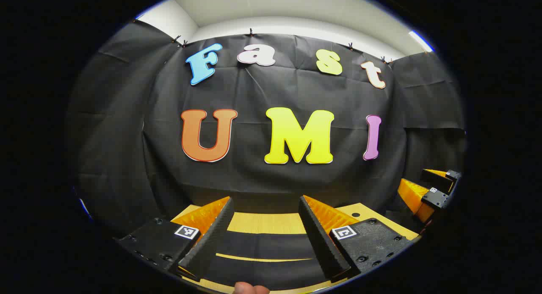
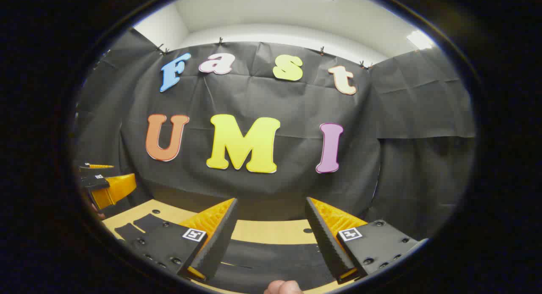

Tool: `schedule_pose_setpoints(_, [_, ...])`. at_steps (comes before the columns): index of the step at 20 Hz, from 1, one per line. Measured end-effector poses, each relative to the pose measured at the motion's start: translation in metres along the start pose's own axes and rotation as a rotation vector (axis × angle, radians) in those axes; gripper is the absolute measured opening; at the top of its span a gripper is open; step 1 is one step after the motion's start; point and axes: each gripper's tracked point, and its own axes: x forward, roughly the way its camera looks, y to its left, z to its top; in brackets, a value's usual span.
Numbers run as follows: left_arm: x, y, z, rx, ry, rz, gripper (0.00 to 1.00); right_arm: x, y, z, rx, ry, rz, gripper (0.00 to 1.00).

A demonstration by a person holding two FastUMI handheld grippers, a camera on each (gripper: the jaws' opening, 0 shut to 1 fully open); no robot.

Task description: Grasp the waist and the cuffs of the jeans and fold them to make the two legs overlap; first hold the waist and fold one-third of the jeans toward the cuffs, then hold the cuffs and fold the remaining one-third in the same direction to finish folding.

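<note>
Dark jeans (image 1: 262, 245) lie flat on a light wooden table (image 1: 271, 223). A thin strip of table shows between two of their dark bands. My left gripper (image 1: 266, 198) hangs open above them, fingers wide apart and holding nothing. In the right gripper view the jeans (image 2: 271, 256) spread below my right gripper (image 2: 271, 199), which is also open and not touching the cloth. More dark cloth (image 2: 144, 224) lies toward the left. The other gripper appears off to the side in each view: the right gripper (image 1: 423, 184) and the left gripper (image 2: 111, 177).
The black cloth wall stands close behind the table's far edge (image 2: 271, 220). Small holes dot the tabletop (image 2: 308, 231). A person's fingertip (image 1: 250, 289) pokes in at the bottom edge, and another fingertip (image 2: 283, 287) does the same in the right gripper view.
</note>
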Motion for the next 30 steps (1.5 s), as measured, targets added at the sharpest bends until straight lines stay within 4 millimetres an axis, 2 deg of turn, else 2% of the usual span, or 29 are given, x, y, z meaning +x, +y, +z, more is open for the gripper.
schedule_pose_setpoints(13, [0.015, 0.002, 0.001, 0.01, 0.0, -0.003, 0.98, 0.017, 0.001, -0.001, 0.001, 0.011, 0.001, 0.95])
schedule_pose_setpoints(19, [0.018, 0.011, -0.005, 0.008, 0.01, 0.0, 0.98, 0.025, -0.001, -0.011, 0.009, 0.044, 0.016, 0.96])
schedule_pose_setpoints(20, [0.02, 0.016, -0.008, 0.003, 0.015, 0.003, 0.98, 0.026, -0.007, -0.017, 0.021, 0.065, 0.013, 0.96])
schedule_pose_setpoints(22, [0.023, 0.04, -0.021, -0.02, 0.046, 0.044, 0.98, 0.031, -0.029, -0.028, 0.039, 0.105, -0.017, 0.95])
schedule_pose_setpoints(24, [0.023, 0.063, -0.031, -0.06, 0.069, 0.072, 1.0, 0.035, -0.064, -0.039, 0.04, 0.133, -0.073, 0.95])
schedule_pose_setpoints(27, [0.019, 0.108, -0.052, -0.091, 0.113, 0.149, 0.98, 0.036, -0.117, -0.062, 0.009, 0.179, -0.145, 0.95])
schedule_pose_setpoints(30, [0.011, 0.139, -0.087, -0.175, 0.199, 0.165, 1.0, 0.031, -0.161, -0.093, -0.002, 0.267, -0.178, 0.96])
